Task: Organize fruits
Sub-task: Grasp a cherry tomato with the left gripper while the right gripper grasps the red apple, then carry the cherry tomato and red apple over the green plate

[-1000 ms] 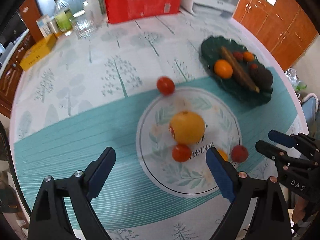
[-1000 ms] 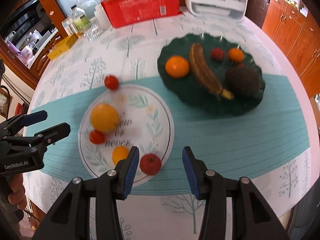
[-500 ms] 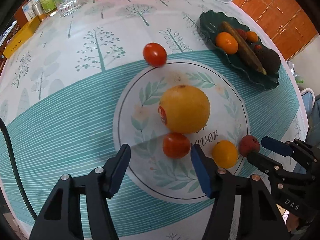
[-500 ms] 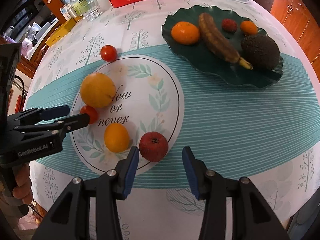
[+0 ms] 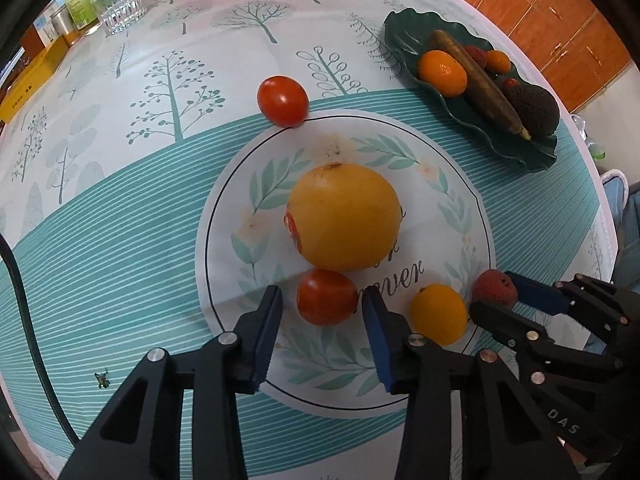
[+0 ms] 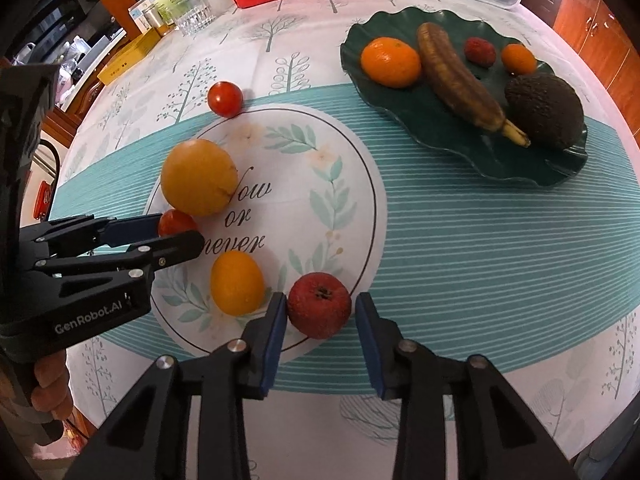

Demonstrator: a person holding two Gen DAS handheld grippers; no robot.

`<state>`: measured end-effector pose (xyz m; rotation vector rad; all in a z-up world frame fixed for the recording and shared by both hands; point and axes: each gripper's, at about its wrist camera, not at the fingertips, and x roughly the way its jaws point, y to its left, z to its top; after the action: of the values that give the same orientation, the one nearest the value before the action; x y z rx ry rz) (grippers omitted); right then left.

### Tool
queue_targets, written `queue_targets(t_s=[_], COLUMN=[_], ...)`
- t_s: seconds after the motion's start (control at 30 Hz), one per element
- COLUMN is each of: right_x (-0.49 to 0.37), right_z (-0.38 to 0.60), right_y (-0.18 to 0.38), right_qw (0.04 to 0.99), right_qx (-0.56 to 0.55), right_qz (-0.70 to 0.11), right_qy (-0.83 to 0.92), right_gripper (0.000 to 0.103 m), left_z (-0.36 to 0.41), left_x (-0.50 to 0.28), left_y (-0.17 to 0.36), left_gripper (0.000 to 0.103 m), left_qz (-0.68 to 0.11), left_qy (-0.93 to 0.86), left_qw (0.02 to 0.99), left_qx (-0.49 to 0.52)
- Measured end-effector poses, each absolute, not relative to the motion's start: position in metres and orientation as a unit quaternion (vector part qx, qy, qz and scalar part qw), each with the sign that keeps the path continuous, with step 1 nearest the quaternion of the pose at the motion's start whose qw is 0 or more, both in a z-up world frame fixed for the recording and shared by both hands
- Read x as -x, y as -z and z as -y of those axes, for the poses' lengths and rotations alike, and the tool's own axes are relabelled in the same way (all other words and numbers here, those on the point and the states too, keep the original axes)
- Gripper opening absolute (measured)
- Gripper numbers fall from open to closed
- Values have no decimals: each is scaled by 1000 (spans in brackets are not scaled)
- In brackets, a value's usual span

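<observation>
Both grippers point steeply down, fingers closing around a tomato (image 5: 326, 302) and seemingly a lychee (image 6: 319, 305).

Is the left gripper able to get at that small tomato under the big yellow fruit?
Probably yes. The left gripper's closing fingers already flank the tomato; the yellow fruit only touches its far side.

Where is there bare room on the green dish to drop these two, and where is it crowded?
On the green dish, the freest patch is the near rim, below the banana and left of the avocado. A smaller gap lies between the orange and the dish's left edge. The far side is crowded: a lychee and a small orange sit there.
</observation>
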<state>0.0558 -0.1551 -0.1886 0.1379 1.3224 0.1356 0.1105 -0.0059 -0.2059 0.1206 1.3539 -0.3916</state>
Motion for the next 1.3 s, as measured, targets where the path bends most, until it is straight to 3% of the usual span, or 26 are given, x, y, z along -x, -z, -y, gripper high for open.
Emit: queue_targets(t_s=[0.1,0.73,1.3], right_x=[-56,-46,-43], right_z=[154,157,181], right_y=[189,167,101], right_qw=[788,804,838], right_qx=[-59,-70,-62], right_qz=[-609,-585,-534], right_qy=[-63,-77,-95], right_gripper=[33,32,32], left_z=[2,6,39], left_x=[-108,-92,-91], left_y=[204,180,110], left_gripper=[29,28,28], left_qz=[-622,-612,-571], left_qy=[183,192,218], left_qw=[760,766,791], left_qx=[-53,-42,-25])
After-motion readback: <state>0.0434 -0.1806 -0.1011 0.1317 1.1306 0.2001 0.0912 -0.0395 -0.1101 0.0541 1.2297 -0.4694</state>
